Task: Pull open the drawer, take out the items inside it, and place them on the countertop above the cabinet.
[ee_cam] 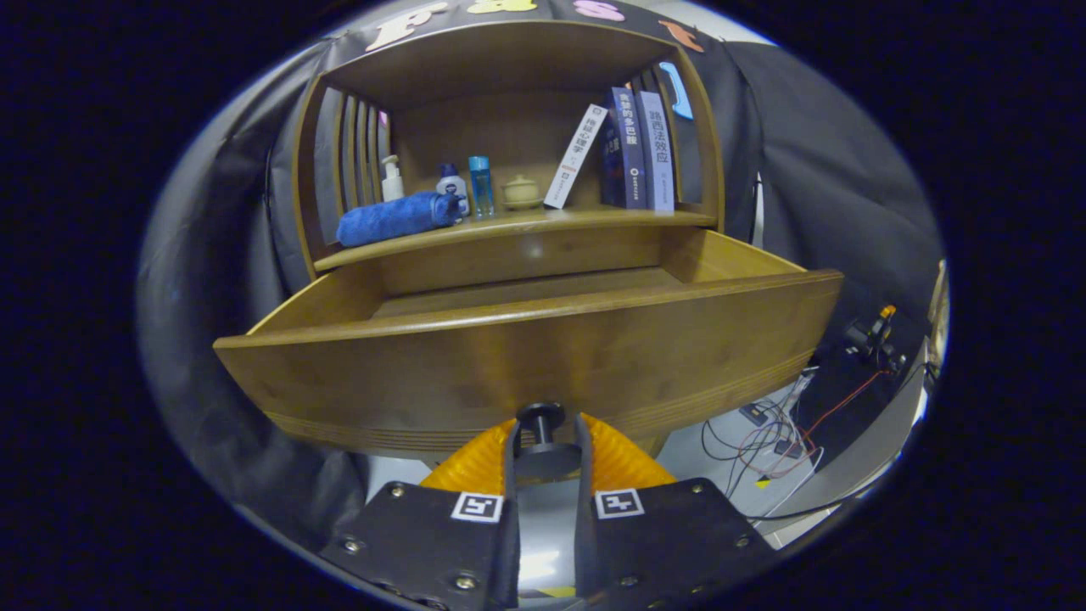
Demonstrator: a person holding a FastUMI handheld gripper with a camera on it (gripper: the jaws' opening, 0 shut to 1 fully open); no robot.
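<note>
Your gripper has its fingers closed on the knob low on the drawer front, and the drawer stands pulled out toward you below the countertop, so whatever it holds lies up and beyond the fingers, unseen behind that front.

A: What colour is the drawer?
B: Warm honey-brown wood with a faint grain, same as the cabinet above it. Its knob is black.
A: And on the countertop?
B: A bright blue rolled towel, a white pump bottle, a clear blue bottle, a beige lidded pot. One book is white, the others navy and pale lavender.
A: Anything by the gripper?
B: Black-and-white square markers on its body. Red and white cables lie on the pale floor.
</note>
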